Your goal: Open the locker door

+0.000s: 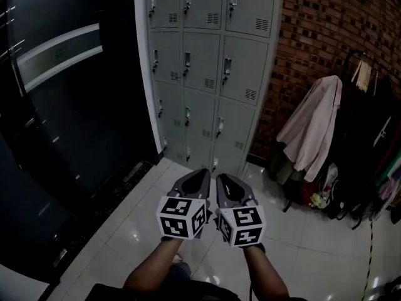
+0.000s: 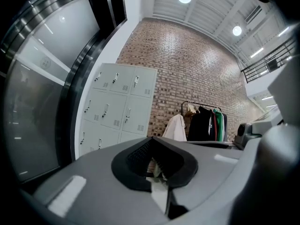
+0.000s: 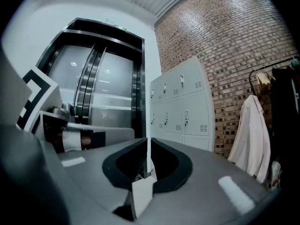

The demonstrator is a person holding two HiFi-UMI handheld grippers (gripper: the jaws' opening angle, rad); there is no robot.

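A bank of grey metal lockers (image 1: 203, 68) stands against the wall ahead, three columns wide, every door closed and each with a small handle. It also shows in the left gripper view, lockers (image 2: 117, 104), and in the right gripper view, lockers (image 3: 180, 107). Both grippers hang side by side low over the floor, well short of the lockers. My left gripper (image 1: 205, 172) is shut with nothing in it, its jaws meeting at the tip (image 2: 151, 138). My right gripper (image 1: 220, 177) is shut and empty too, jaws together (image 3: 148, 139).
A brick wall (image 1: 313, 30) runs right of the lockers. A clothes rack (image 1: 360, 124) with a pale coat (image 1: 313, 130) and dark garments stands at the right. Dark glass doors (image 1: 62, 105) fill the left. Glossy white tiles (image 1: 301, 243) cover the floor.
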